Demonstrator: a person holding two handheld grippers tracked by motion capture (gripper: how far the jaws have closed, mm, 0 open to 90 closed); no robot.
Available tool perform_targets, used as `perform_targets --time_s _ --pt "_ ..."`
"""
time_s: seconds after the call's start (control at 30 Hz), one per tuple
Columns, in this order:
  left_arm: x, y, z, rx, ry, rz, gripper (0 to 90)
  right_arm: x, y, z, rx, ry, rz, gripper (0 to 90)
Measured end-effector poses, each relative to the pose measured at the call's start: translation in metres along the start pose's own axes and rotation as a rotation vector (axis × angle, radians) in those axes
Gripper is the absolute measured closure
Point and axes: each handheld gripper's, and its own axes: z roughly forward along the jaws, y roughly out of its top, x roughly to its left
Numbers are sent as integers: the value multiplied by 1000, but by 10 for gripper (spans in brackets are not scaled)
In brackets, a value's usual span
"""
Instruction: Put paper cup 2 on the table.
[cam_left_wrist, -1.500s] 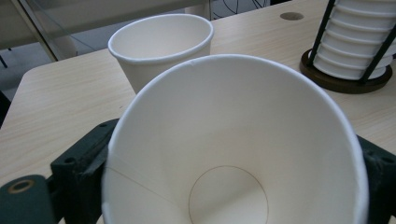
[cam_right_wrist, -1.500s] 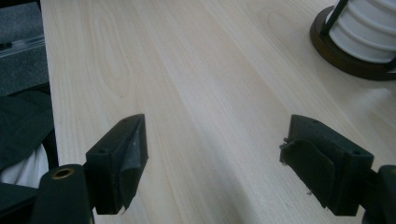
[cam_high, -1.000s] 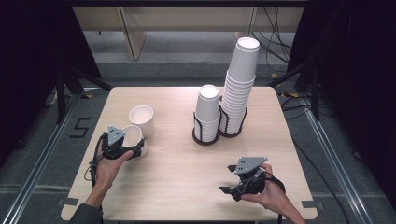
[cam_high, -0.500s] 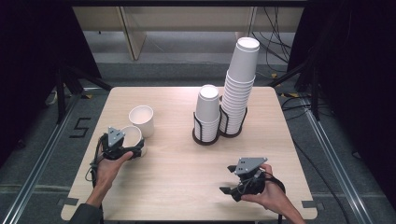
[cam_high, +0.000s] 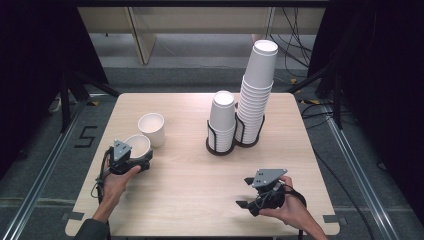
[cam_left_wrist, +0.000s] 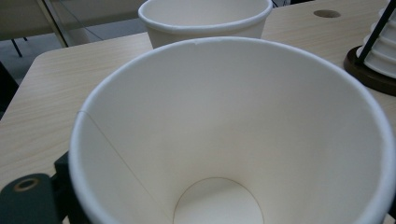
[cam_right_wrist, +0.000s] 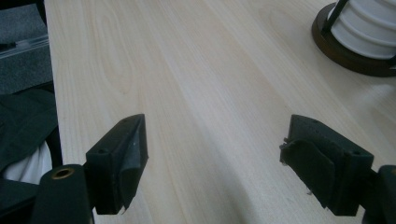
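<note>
- White paper cup (cam_high: 137, 145) sitting upright at the left side of the table (cam_high: 190, 200), mouth up, long axis vertical, right at the left gripper (cam_high: 131, 162) and just ahead of it
- Filling the left gripper view (cam_left_wrist: 224, 140), so basically between the jaws; been closing in just now, but can't tell whether the pads actually press on the wall
- Second white cup (cam_high: 152, 129) just beyond it, close but looks apart
- Two cup stacks in holders (cam_high: 235, 130) well off to the right
- Right gripper (cam_high: 250, 192) spread wide over bare wood, holding nothing, way farther from the cup than the left
</note>
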Motion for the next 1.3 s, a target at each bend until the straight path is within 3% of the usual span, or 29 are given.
perform_targets --time_s 0.27,0.37,0.47,0.6,0.8,0.9,1.03,1.3 --pt "2 -3 -4 4 -5 1 97 1 0 0 2 3 1 220" --pt "1 -6 -5 10 -2 18 99 0 0 0 -9 0 -21 221" --pt "1 -10 -5 32 -2 41 111 1 -1 -1 -2 5 -5 221" --pt "1 -13 -7 15 -9 29 116 0 -1 0 -4 8 -8 220" --pt "1 -15 -11 30 -6 34 121 -1 -1 -1 -10 -2 -36 221" --pt "1 -16 -10 37 -7 46 121 0 -2 -1 -4 12 -11 221" --pt "1 -20 -10 51 -7 63 129 0 -2 -3 -8 6 -14 221" --pt "0 -23 -17 67 -2 60 133 0 -3 -4 -6 7 -4 221"
